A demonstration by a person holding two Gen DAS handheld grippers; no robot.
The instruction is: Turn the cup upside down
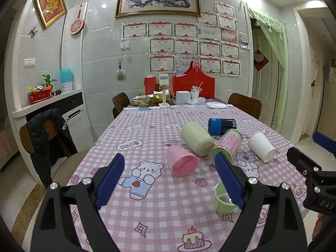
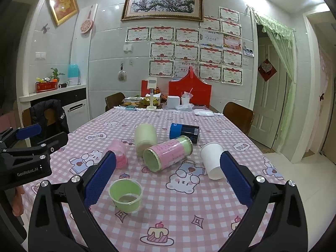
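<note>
A small green cup (image 2: 125,195) stands upright, mouth up, on the pink checked surface (image 2: 189,210), toward its near edge. The right tongs (image 2: 168,180) hover above that near edge with their blue pads spread wide apart, holding nothing; the green cup sits just inside the left pad, not touched. The left tongs (image 1: 170,182) are likewise spread wide and empty, and in their view the green cup (image 1: 222,199) shows partly behind the right-hand pad.

Farther in, toward the middle of the surface, several containers lie on their sides close together: a pink cup (image 2: 119,154) with its mouth toward the near edge, a cream cup (image 2: 145,137), a jar with a pink label (image 2: 168,154) whose green mouth faces the near edge, a blue and black can (image 2: 184,132) behind it, and a white paper cup (image 2: 213,160) to the right, just beside the right tongs' outer pad. The cream cup touches the jar; the can lies just behind the jar.

At the far edge stand a red box (image 2: 190,92), a small white box (image 2: 173,101) and food trays (image 2: 132,101). Wooden chairs (image 2: 238,113) sit along the sides.
</note>
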